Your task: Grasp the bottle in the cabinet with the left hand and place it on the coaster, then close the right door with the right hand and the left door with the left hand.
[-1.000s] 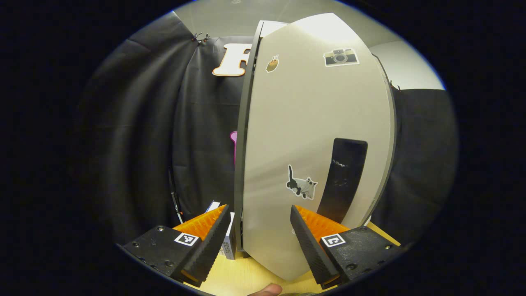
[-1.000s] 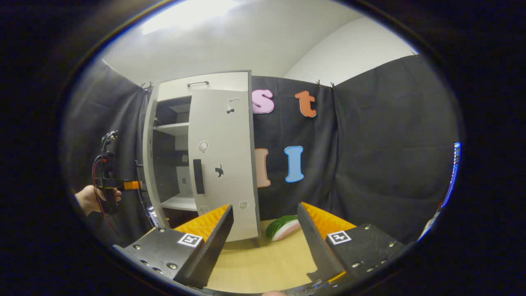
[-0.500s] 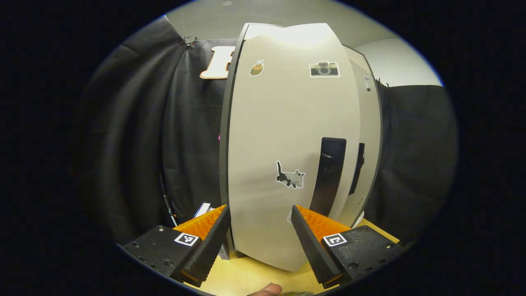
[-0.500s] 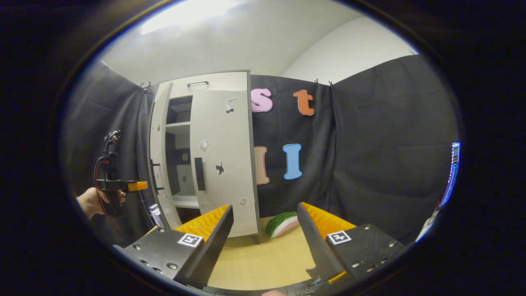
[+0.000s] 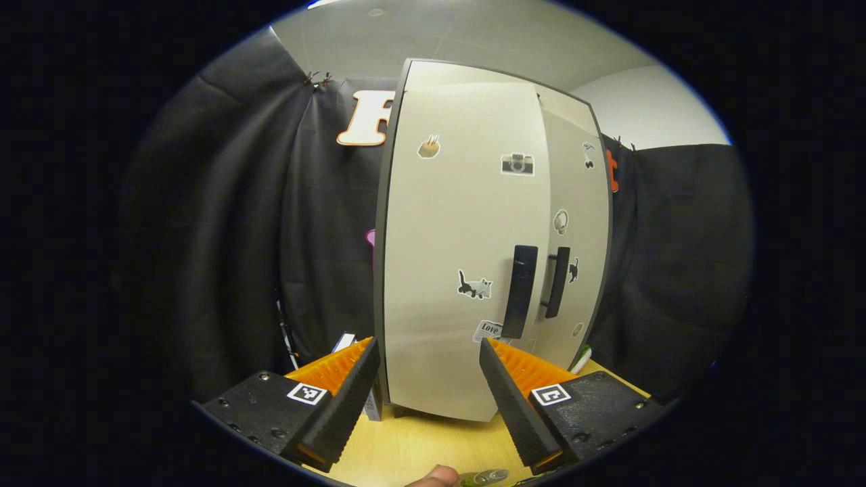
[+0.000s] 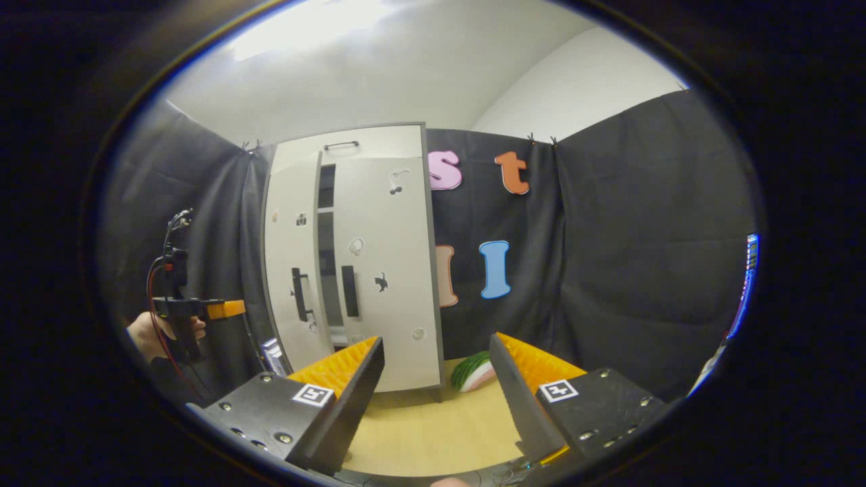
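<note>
Both pale cabinet doors (image 5: 467, 270) (image 6: 385, 270) nearly closed, slim gap; left gripper (image 5: 426, 379) and right gripper (image 6: 436, 385) jaws wide apart, empty.

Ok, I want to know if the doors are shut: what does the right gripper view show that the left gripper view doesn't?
Right gripper view: a dark gap between the left door and right door, the left gripper in a hand clear of the cabinet, and a green striped object on the table. Left gripper view: the left door's cat sticker up close, between that gripper's open jaws. Both: the cabinet, both doors, their dark handles.
</note>
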